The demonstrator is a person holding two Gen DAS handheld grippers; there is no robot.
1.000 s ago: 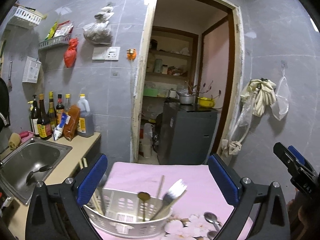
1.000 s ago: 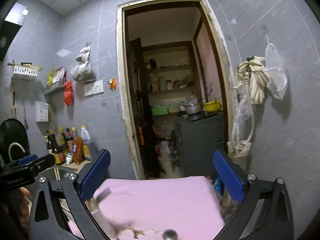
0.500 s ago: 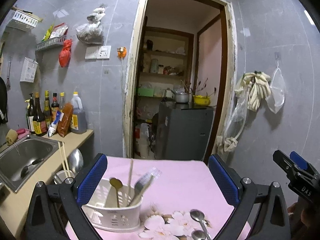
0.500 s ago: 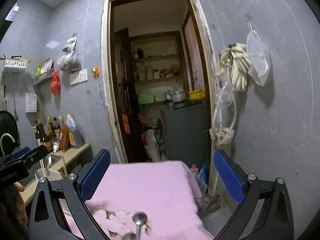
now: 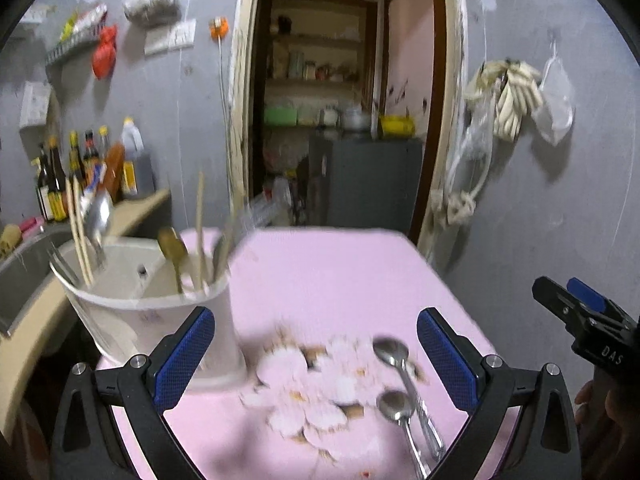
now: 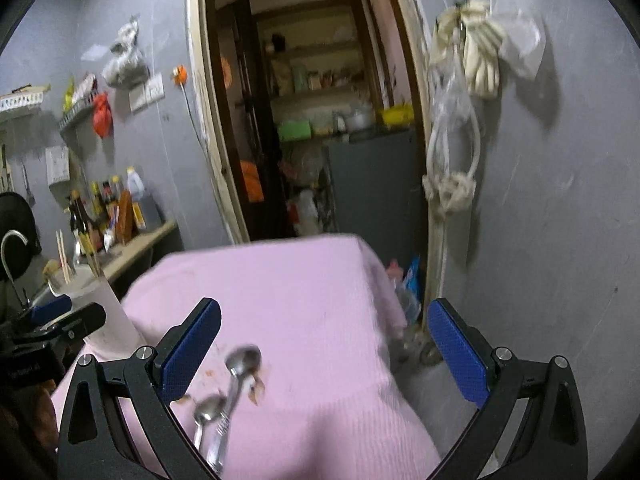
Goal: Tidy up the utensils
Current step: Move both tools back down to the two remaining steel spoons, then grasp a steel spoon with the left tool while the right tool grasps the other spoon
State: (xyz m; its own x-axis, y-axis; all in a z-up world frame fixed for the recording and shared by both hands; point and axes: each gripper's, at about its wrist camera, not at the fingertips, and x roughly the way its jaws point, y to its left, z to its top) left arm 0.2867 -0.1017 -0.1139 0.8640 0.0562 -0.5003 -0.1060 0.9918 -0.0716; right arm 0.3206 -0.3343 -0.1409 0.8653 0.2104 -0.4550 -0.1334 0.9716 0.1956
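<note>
A white utensil holder (image 5: pixel 152 312) stands at the left of the pink tablecloth (image 5: pixel 328 272), with chopsticks, a gold spoon (image 5: pixel 172 244) and other utensils upright in it. Two steel spoons (image 5: pixel 394 380) lie on the cloth's flower print, near the right finger of my left gripper (image 5: pixel 316 356), which is open and empty. In the right wrist view the same spoons (image 6: pixel 230 384) lie just right of the left finger of my right gripper (image 6: pixel 324 354), also open and empty. The holder (image 6: pixel 104 316) shows at that view's left edge.
A counter with a sink (image 5: pixel 24 268) and sauce bottles (image 5: pixel 76 168) runs along the left. Behind the table an open doorway leads to a dark cabinet (image 5: pixel 364 184) and shelves. Rope and a bag hang on the right wall (image 5: pixel 508 100). The table drops off at the right edge (image 6: pixel 384 300).
Both grippers have tilted down and come closer to the table. The spoons and the holder now sit larger and higher in both views. Both stay open.
</note>
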